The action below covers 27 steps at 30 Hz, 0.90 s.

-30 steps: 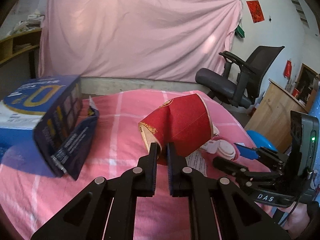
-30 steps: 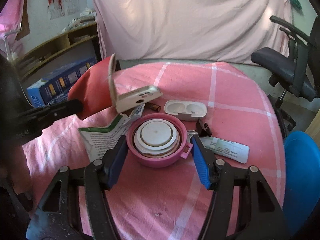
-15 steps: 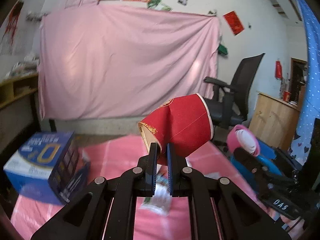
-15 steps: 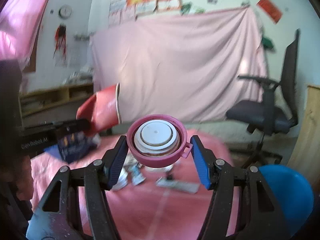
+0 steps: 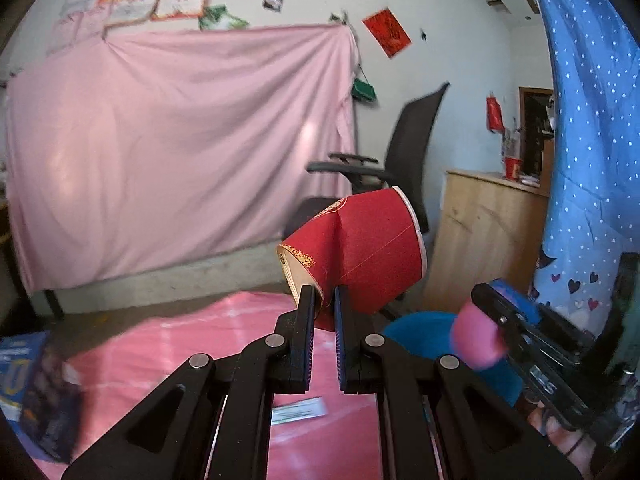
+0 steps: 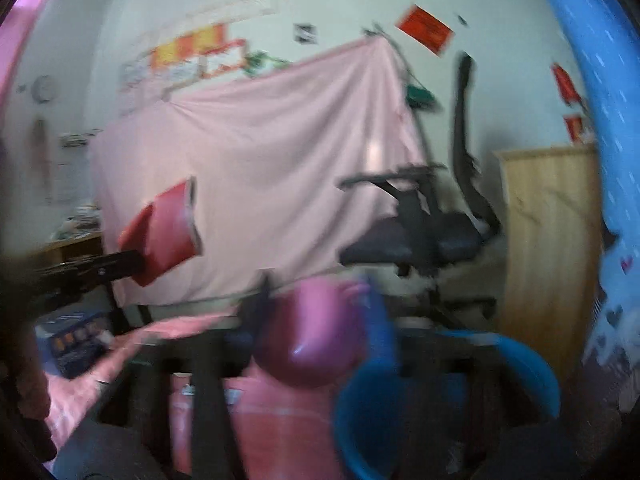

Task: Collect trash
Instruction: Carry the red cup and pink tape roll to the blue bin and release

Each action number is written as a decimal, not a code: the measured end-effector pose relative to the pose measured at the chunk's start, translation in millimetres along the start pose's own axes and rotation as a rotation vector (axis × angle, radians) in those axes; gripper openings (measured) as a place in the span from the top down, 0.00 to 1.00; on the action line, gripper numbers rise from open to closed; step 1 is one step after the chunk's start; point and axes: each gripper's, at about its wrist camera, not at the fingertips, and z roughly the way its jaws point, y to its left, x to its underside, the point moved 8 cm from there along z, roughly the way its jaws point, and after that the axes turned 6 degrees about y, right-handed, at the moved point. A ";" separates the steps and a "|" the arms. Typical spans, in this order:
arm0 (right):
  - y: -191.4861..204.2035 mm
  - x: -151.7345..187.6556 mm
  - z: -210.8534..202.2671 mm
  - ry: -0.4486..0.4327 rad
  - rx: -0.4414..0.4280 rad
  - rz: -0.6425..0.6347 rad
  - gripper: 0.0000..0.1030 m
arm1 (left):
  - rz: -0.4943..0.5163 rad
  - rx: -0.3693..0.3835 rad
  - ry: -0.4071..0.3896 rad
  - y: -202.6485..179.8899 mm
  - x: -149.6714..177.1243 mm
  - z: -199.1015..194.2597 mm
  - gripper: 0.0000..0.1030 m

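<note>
Pinching red cup (image 5: 360,256), blue bin (image 5: 424,332) near, office chair (image 5: 400,168) behind

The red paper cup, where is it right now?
The red paper cup is pinched in the left hand-held gripper, lifted above the pink table, with the blue bin to its lower right.

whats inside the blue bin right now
Only the blue bin's rim and part of its inner wall show. In the right wrist view it is blurred, and in the left wrist view the red cup and pink lid cover it.
</note>
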 end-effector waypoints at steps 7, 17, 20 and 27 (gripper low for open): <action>-79.9 34.6 31.2 0.140 0.076 0.241 0.53 | 0.006 0.093 0.166 -50.3 19.1 78.3 0.93; -107.2 40.8 17.9 0.160 0.140 0.268 0.44 | -0.018 0.181 0.365 -84.9 54.2 141.0 0.93; -109.9 38.1 17.3 0.154 0.146 0.264 0.36 | -0.012 0.176 0.393 -85.7 58.5 143.0 0.93; -106.4 33.7 16.4 0.135 0.139 0.237 0.27 | -0.044 0.152 0.369 -74.5 53.0 134.0 0.87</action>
